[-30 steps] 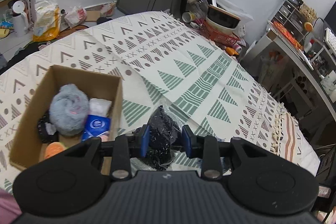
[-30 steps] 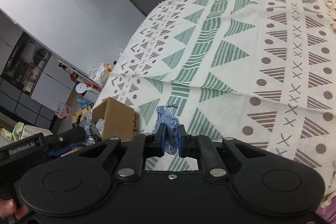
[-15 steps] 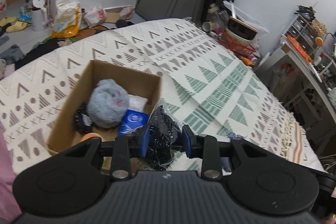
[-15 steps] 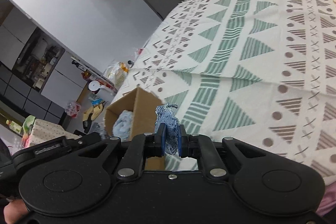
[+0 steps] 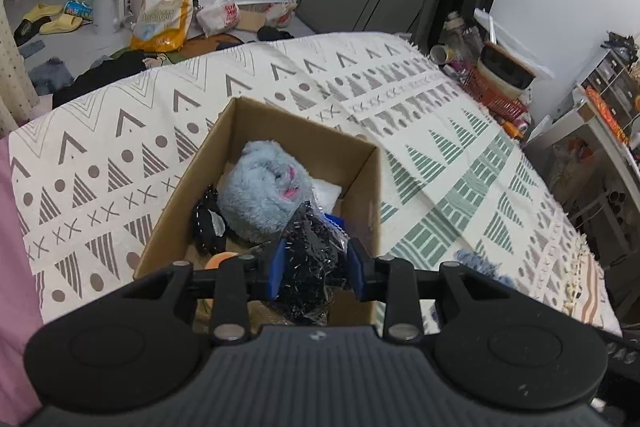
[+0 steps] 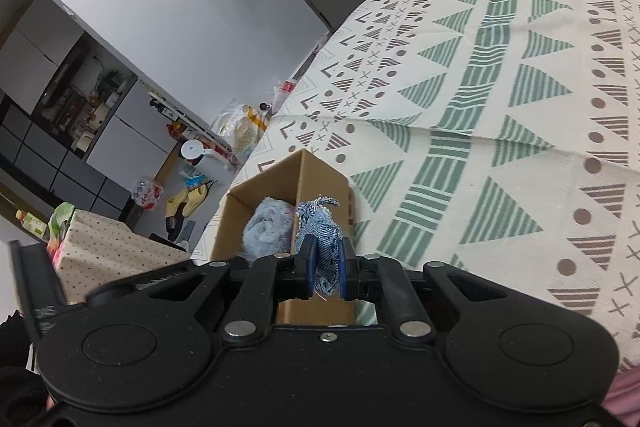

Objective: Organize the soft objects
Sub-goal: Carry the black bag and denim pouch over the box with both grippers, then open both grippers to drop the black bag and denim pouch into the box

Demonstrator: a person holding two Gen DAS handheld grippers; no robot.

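An open cardboard box [image 5: 256, 115] stands on the patterned bedspread [image 5: 440, 163]. Inside lie a grey-blue plush ball [image 5: 260, 191], a black item [image 5: 204, 219], a white packet [image 5: 326, 193] and an orange thing [image 5: 218, 259]. My left gripper [image 5: 314, 263] is shut on a black sparkly bundle in clear plastic [image 5: 312, 247], held over the box's near right part. My right gripper [image 6: 325, 267] is shut on a blue denim scrap [image 6: 320, 227], held just beside the box [image 6: 316, 171], where the plush ball [image 6: 266, 227] shows. The denim also shows in the left wrist view [image 5: 476, 261].
The bedspread [image 6: 500, 107] stretches far and right. Floor clutter lies beyond the bed: a yellow bag [image 5: 162, 15], a white kettle [image 5: 108, 1], slippers [image 5: 60, 21]. A red basket [image 5: 496, 99] and a shelf [image 5: 600, 115] stand at the right. A dotted cloth box [image 6: 108, 259] sits at the left.
Both grippers have moved toward the box with their loads. The box now sits right under the left gripper and just ahead of the right one.
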